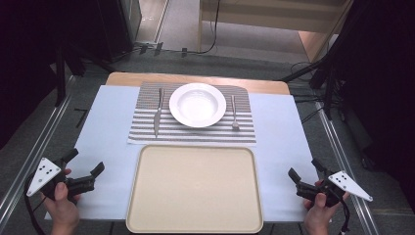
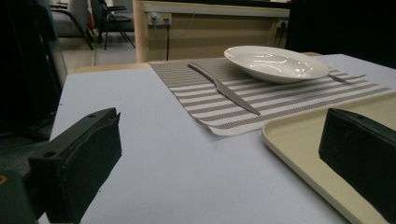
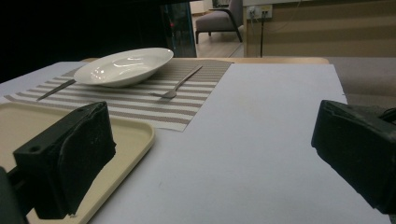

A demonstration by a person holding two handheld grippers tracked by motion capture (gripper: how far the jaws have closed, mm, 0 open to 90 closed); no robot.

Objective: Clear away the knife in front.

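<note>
Nearest the person, the left gripper (image 1: 84,164) and right gripper (image 1: 304,171) hover at the table's near corners, both with jaws spread wide and holding nothing. Between them lies the empty beige rectangular plastic tray (image 1: 195,188). Just beyond it, on the grey-and-white striped placemat (image 1: 192,130), a round white ceramic bowl-plate (image 1: 197,104) sits between a steel knife (image 1: 157,111) and a steel fork (image 1: 234,112).

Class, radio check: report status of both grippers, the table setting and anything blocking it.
Left gripper and right gripper open, empty, at near corners. White round plate, steel knife, steel fork untouched on striped placemat. Empty beige tray lies between.
</note>
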